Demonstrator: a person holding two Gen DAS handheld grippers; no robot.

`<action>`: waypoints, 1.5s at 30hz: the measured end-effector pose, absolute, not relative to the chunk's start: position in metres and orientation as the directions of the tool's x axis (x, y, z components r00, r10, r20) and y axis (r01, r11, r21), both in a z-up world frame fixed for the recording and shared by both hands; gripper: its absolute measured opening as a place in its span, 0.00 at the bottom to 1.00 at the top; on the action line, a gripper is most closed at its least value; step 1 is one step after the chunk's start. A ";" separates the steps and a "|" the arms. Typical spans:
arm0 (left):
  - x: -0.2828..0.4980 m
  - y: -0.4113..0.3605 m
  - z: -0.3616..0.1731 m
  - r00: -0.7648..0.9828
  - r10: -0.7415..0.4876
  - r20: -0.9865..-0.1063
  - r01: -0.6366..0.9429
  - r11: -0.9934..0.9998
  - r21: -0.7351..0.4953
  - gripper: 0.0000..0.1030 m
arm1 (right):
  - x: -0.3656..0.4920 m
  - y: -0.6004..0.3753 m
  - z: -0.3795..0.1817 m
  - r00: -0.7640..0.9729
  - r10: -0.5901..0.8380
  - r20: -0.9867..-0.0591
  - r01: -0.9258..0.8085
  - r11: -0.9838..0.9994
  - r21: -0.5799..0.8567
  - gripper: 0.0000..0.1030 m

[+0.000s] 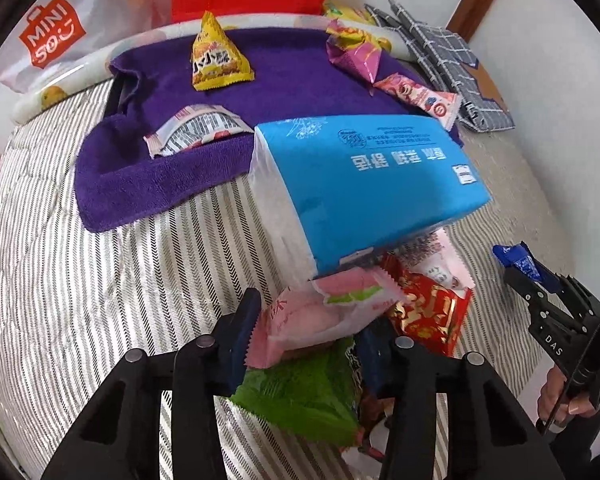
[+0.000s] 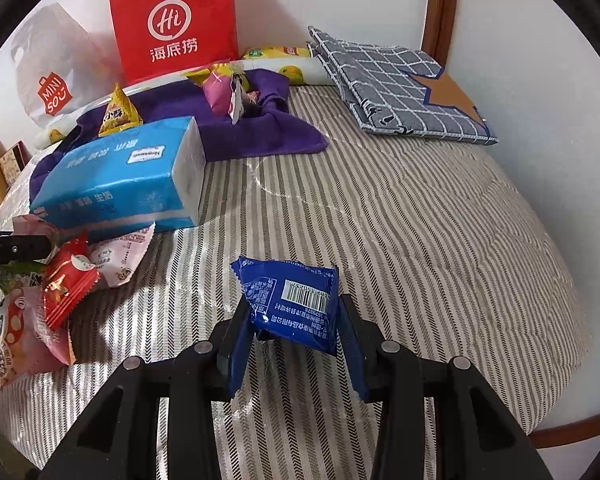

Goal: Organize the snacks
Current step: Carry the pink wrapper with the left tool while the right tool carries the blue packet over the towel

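My left gripper (image 1: pixel 312 332) is shut on a pink and white snack packet (image 1: pixel 320 320) and holds it over a pile of a green packet (image 1: pixel 300 396) and a red packet (image 1: pixel 432 312), just in front of a blue tissue pack (image 1: pixel 364 188). My right gripper (image 2: pixel 292 320) is shut on a blue snack packet (image 2: pixel 292 300) above the striped bedcover (image 2: pixel 420 240); it also shows at the right edge of the left wrist view (image 1: pixel 528 276). A yellow triangular snack (image 1: pixel 216 56), a barcode packet (image 1: pixel 196 128) and pink packets (image 1: pixel 356 52) lie on a purple towel (image 1: pixel 148 172).
A red paper bag (image 2: pixel 176 20) and a white Miniso bag (image 2: pixel 52 80) stand against the wall. A folded grey checked cloth (image 2: pixel 392 84) lies at the back right. More packets (image 2: pixel 52 296) lie at the left near the tissue pack (image 2: pixel 120 176).
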State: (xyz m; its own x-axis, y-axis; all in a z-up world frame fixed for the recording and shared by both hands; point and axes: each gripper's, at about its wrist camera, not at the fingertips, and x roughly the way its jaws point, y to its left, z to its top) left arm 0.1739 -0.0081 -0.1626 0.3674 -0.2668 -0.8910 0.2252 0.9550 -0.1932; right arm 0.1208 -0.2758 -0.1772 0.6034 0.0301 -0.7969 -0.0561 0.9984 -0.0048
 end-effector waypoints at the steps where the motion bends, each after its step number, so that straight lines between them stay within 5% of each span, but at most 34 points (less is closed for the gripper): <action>1: 0.171 -0.007 -0.160 0.373 -0.272 -0.887 0.228 0.954 -0.197 0.42 | 0.119 -0.275 -0.175 0.608 0.030 -0.794 -0.056 0.998 -0.005 0.38; 45: 0.118 0.025 -0.100 0.535 -0.374 -0.757 0.205 0.927 -0.314 0.37 | 0.101 -0.223 -0.105 0.707 0.110 -0.699 -0.146 0.989 0.009 0.38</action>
State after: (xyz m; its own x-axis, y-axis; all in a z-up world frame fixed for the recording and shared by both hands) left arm 0.1176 0.0247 -0.1003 0.5353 -0.3741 -0.7573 0.2045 0.9273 -0.3135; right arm 0.1008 -0.2226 -0.1048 0.7070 0.1104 -0.6986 -0.1458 0.9893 0.0087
